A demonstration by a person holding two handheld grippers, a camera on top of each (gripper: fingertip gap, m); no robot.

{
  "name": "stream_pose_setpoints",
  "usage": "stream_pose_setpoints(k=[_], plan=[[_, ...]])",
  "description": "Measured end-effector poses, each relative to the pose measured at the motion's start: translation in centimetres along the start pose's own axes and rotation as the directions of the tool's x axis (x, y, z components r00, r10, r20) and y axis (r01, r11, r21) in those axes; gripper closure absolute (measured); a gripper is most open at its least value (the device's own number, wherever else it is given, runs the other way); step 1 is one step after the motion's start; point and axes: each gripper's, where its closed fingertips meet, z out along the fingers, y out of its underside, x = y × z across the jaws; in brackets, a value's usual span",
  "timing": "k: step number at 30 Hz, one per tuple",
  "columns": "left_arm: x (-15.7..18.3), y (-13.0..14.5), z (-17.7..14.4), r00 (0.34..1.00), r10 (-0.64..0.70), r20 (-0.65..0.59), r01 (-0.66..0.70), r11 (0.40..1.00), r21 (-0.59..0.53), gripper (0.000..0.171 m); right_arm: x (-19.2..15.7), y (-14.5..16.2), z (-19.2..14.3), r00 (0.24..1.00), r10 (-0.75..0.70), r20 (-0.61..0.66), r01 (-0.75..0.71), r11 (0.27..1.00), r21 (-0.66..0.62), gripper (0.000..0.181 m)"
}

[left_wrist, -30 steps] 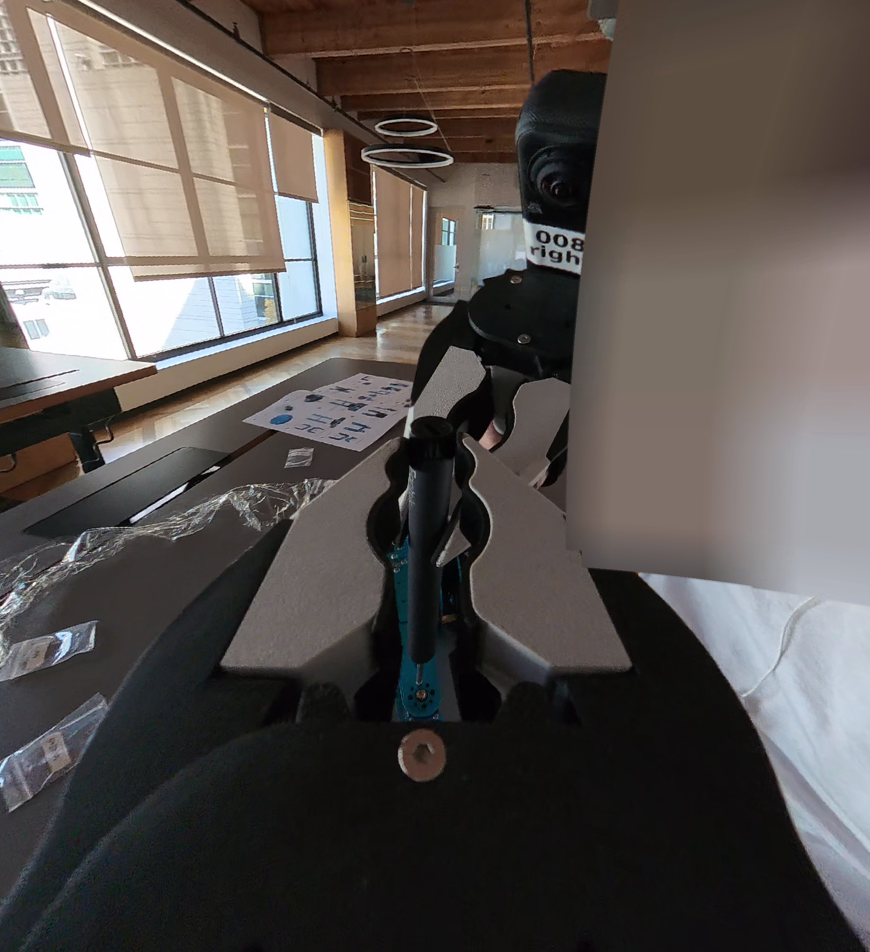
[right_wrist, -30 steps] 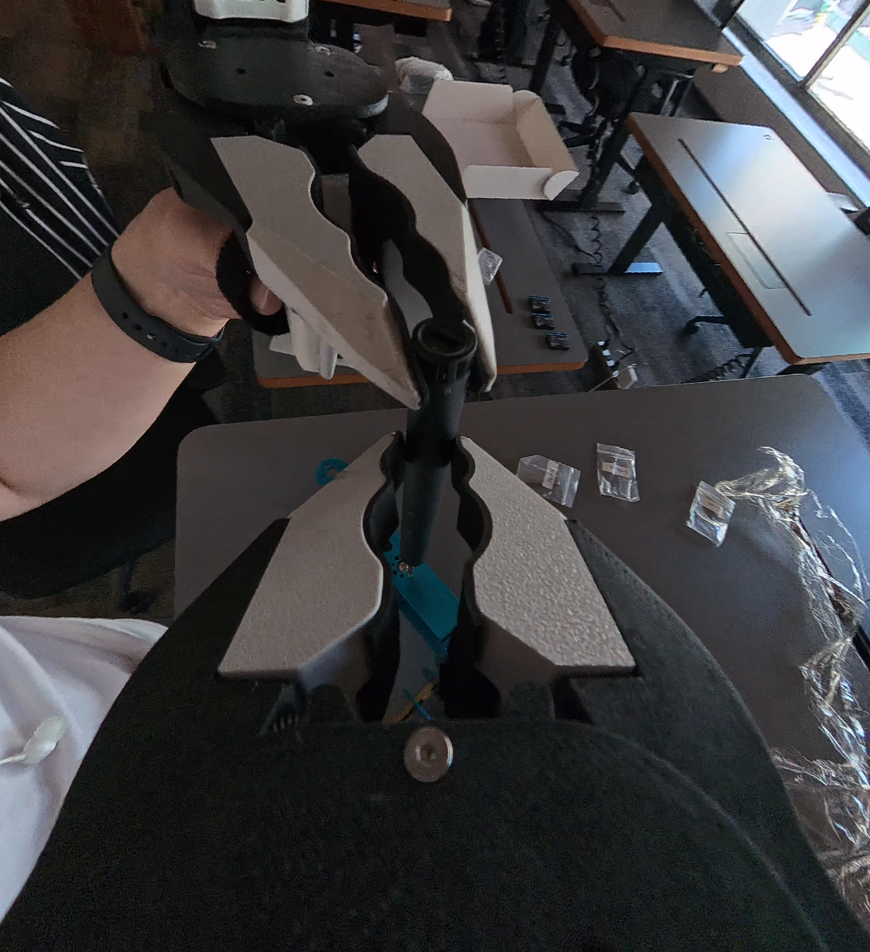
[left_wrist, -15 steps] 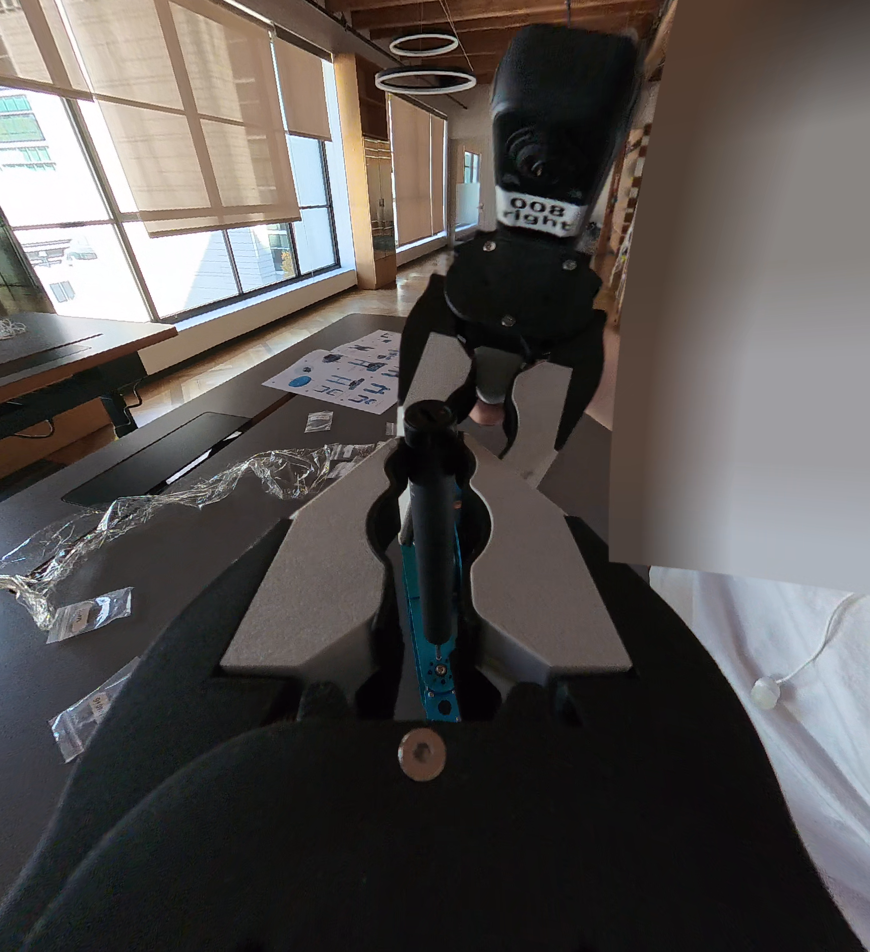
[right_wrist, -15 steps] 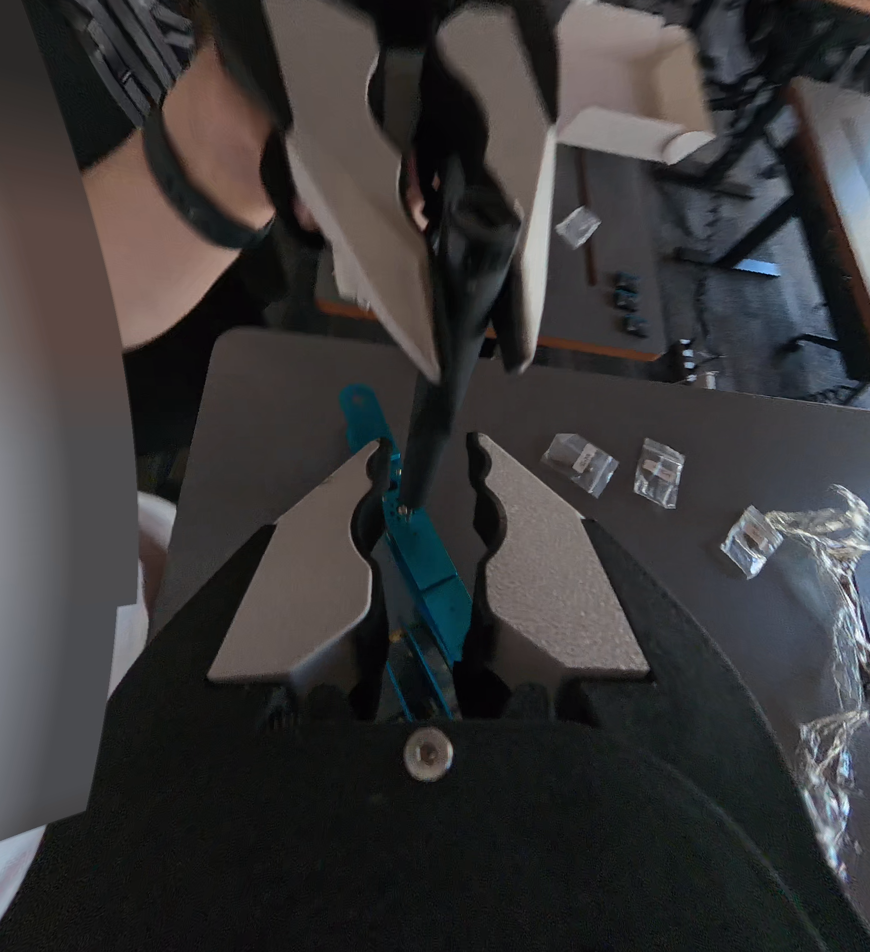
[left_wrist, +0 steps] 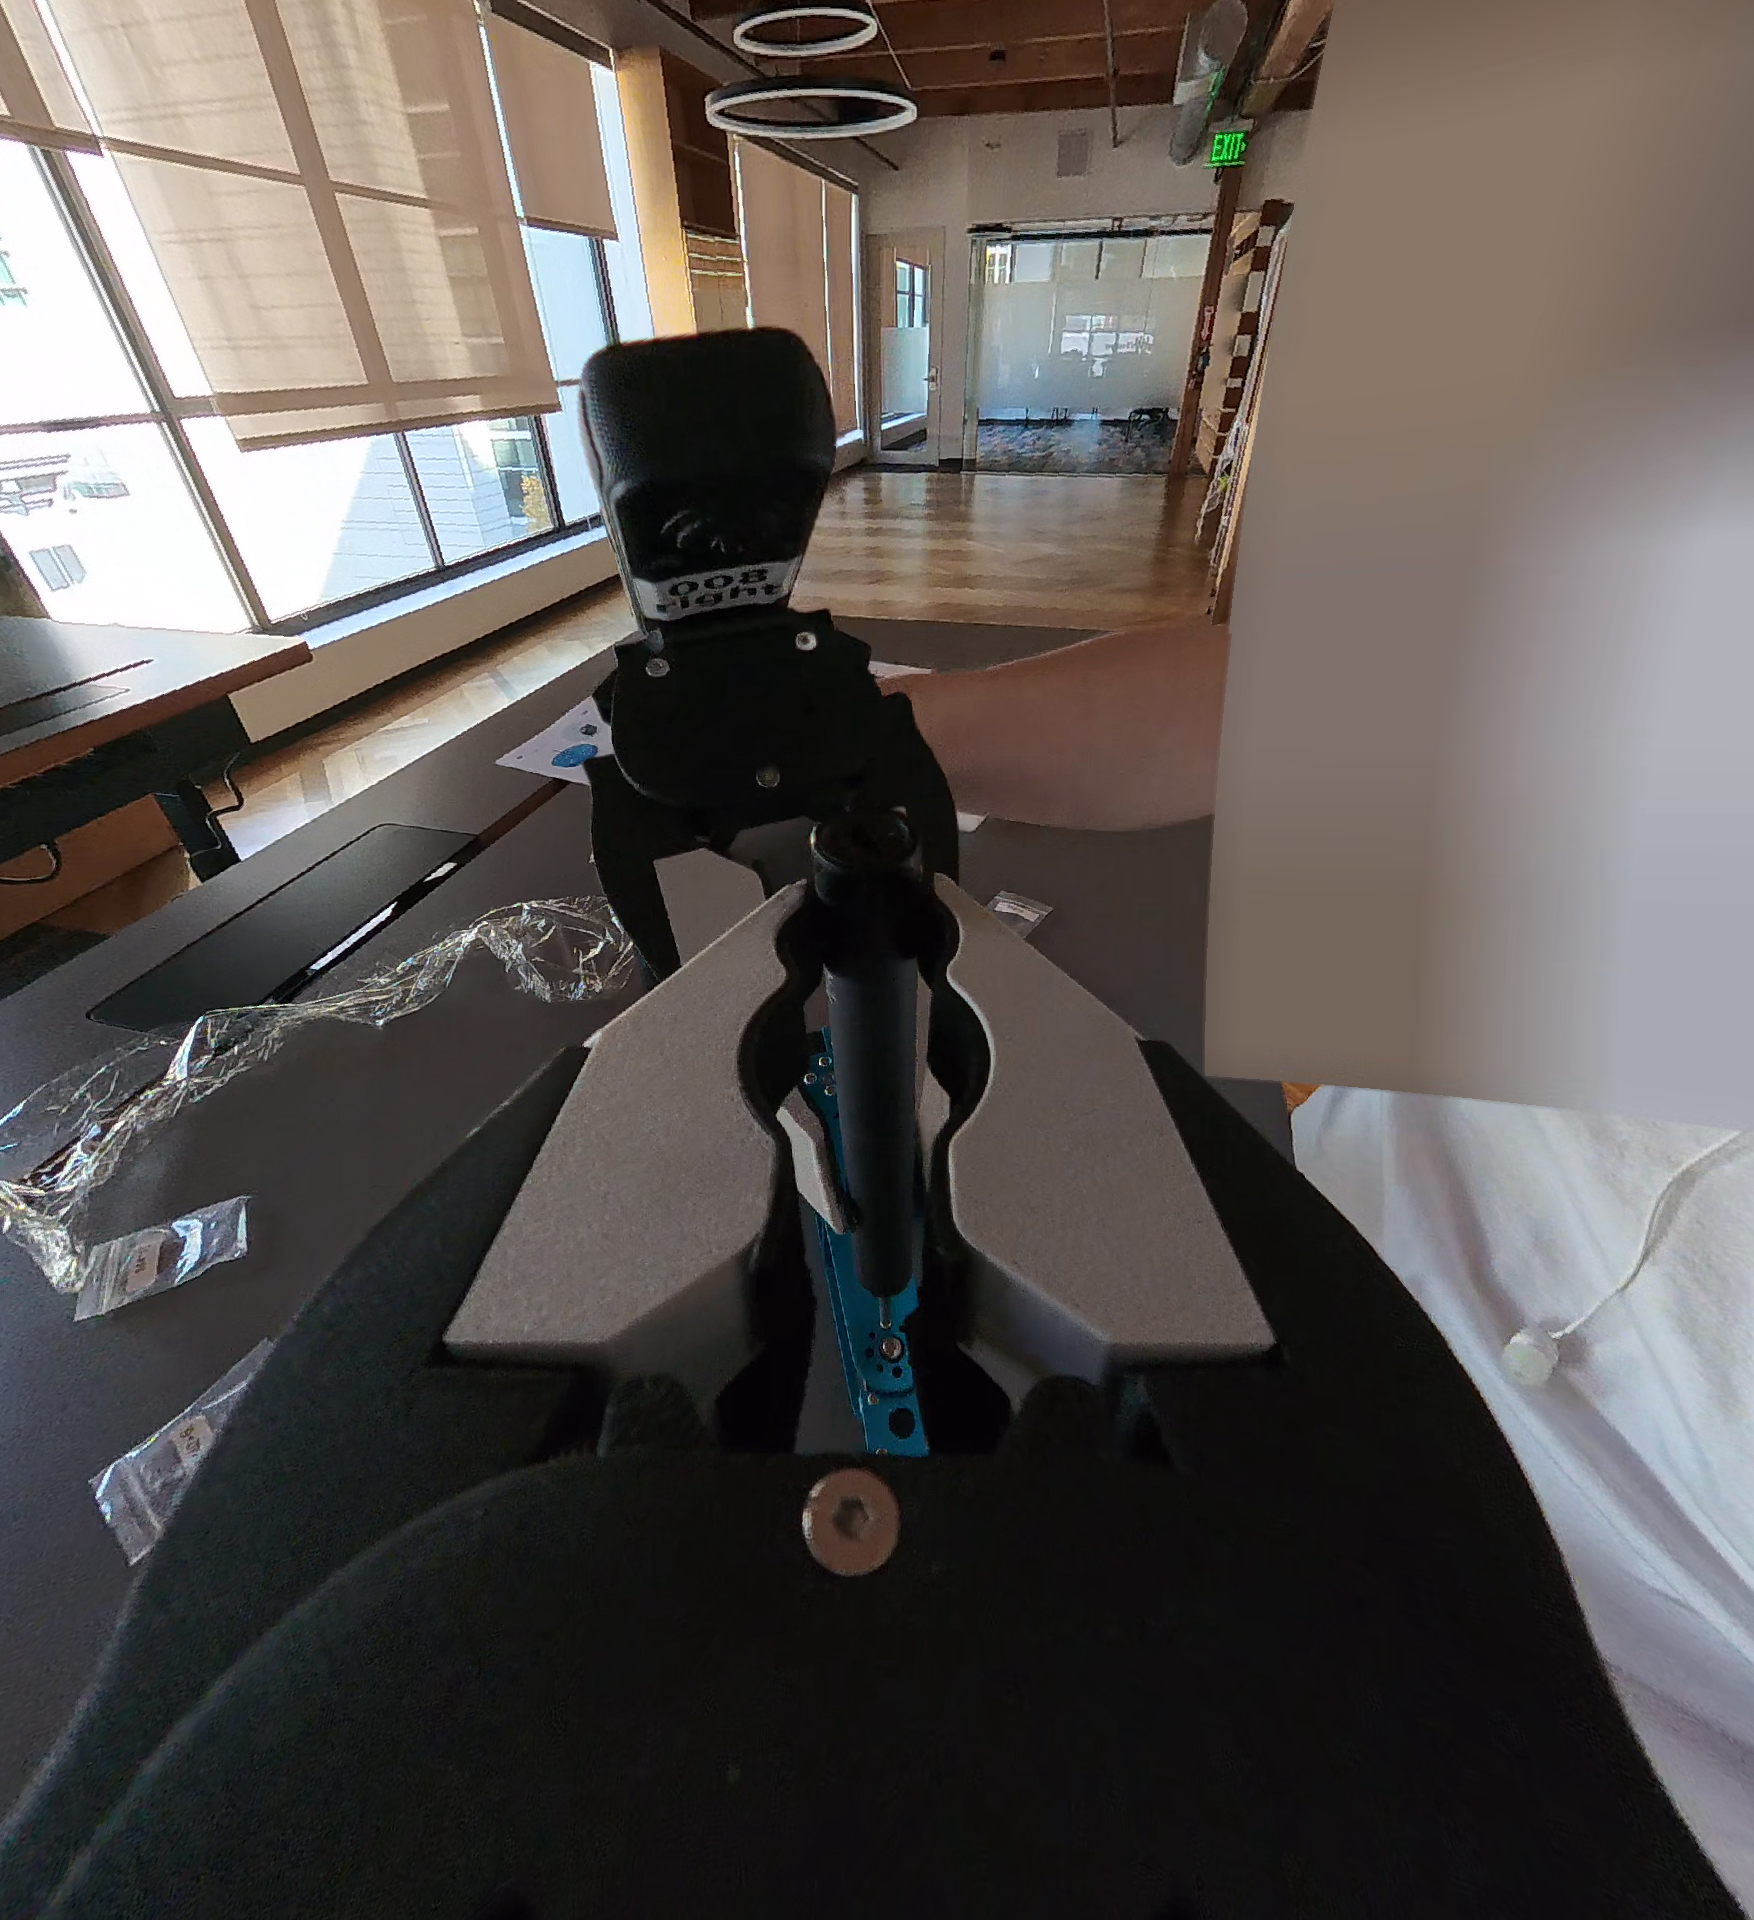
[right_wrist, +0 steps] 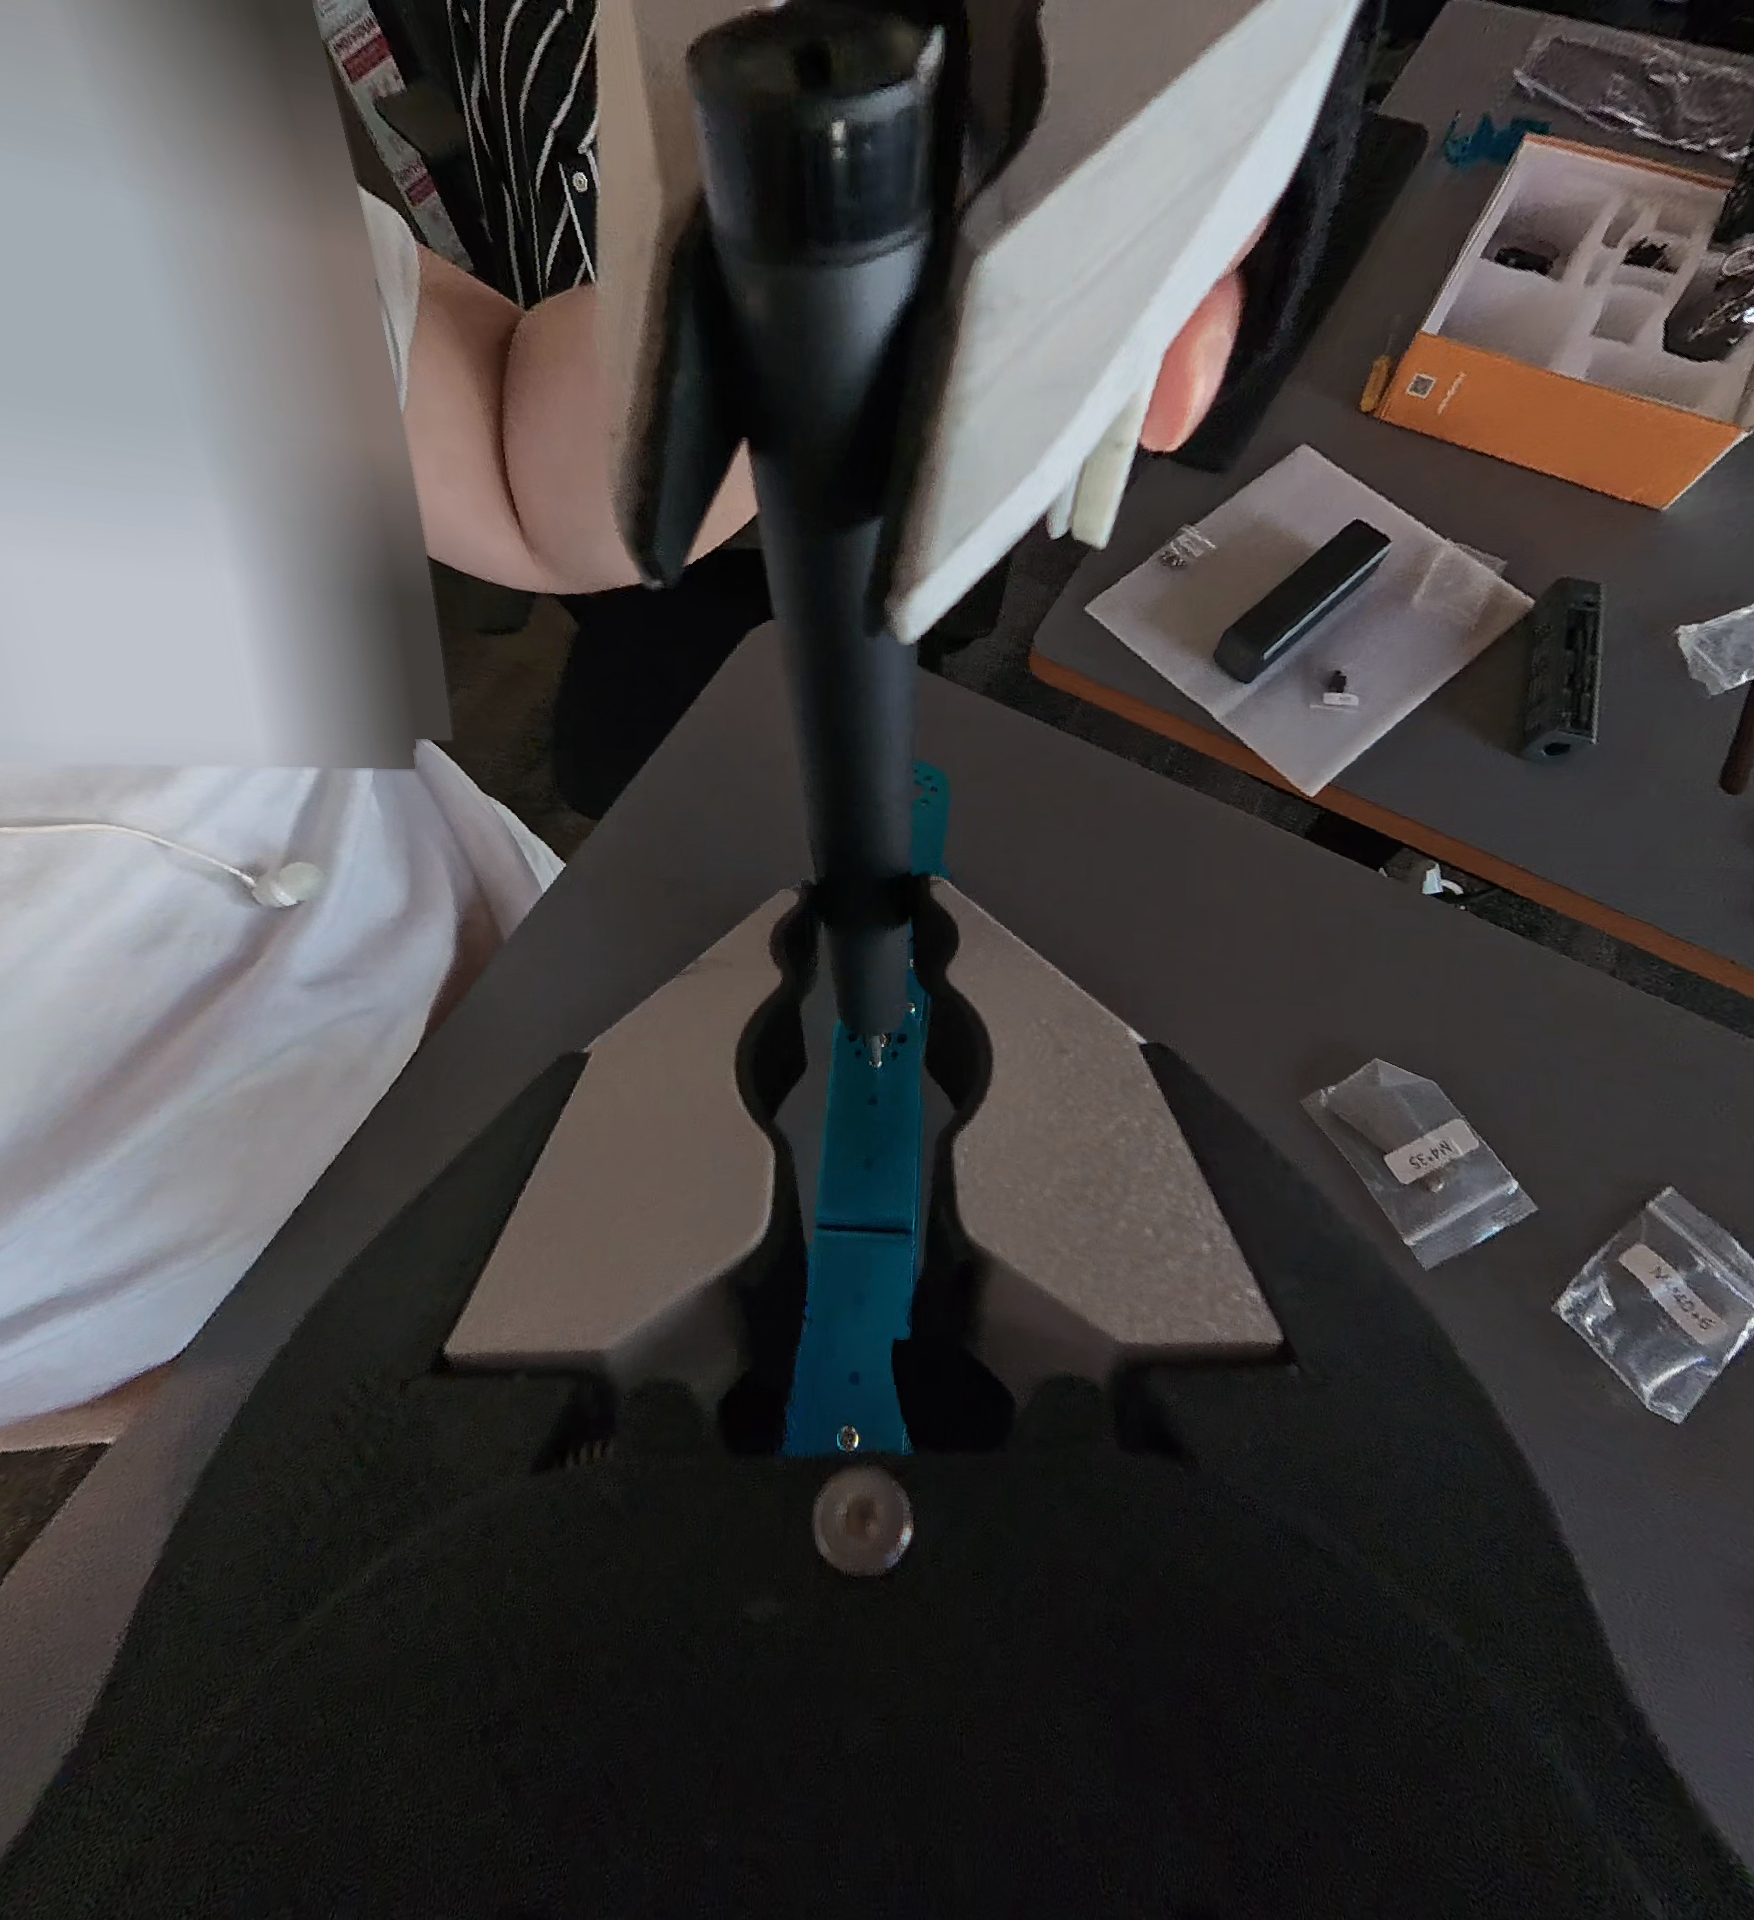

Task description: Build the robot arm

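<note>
My left gripper [left_wrist: 868, 914] is shut on the upper handle of a black screwdriver [left_wrist: 868, 1091]. In the right wrist view its fingers [right_wrist: 1060, 312] clamp the screwdriver [right_wrist: 842, 623] from above. The screwdriver's tip rests on a blue metal bracket [right_wrist: 857, 1299] that has small holes. My right gripper [right_wrist: 868, 904] holds this bracket between nearly closed jaws, low over the dark table [right_wrist: 1164, 935]. The bracket also shows edge-on in the left wrist view [left_wrist: 894, 1382]. The right gripper's black body [left_wrist: 738, 717] faces the left camera just behind the screwdriver.
Small clear bags [right_wrist: 1418, 1158] lie to the right and others [left_wrist: 161, 1252] to the left, beside crumpled clear film [left_wrist: 333, 997]. On a second table are an orange compartment box [right_wrist: 1579, 312] and a black bar on paper [right_wrist: 1304, 603]. A person in white [right_wrist: 177, 1039] sits close. One gripper's finger ends stand about 9 cm off the other's.
The right view has swung round and the left gripper with the screwdriver now looms closer and steeper. The bracket now lies straight along the right jaw gap. Both grips are unchanged.
</note>
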Motion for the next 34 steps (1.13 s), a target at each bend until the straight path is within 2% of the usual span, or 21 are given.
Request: stream_pose_setpoints(k=[17, 27, 34], plan=[[0.52, 0.01, 0.20, 0.999, 0.043, -0.004, -0.043, 0.999, -0.026, 0.156, -0.24, 0.08, 0.00, 0.999, -0.043, -0.021, 0.043, 0.999, -0.014, 0.164], [0.62, 0.02, 0.15, 0.999, 0.051, -0.005, -0.051, 0.998, -0.026, 0.156, -0.75, 0.19, -0.23, 0.998, 0.003, 0.055, -0.004, 1.000, 0.022, 0.156], [0.55, 0.01, 0.12, 0.999, 0.048, -0.001, -0.048, 0.999, -0.025, 0.156, -0.27, 0.08, -0.28, 0.999, 0.020, 0.029, -0.021, 0.999, 0.031, 0.164]])
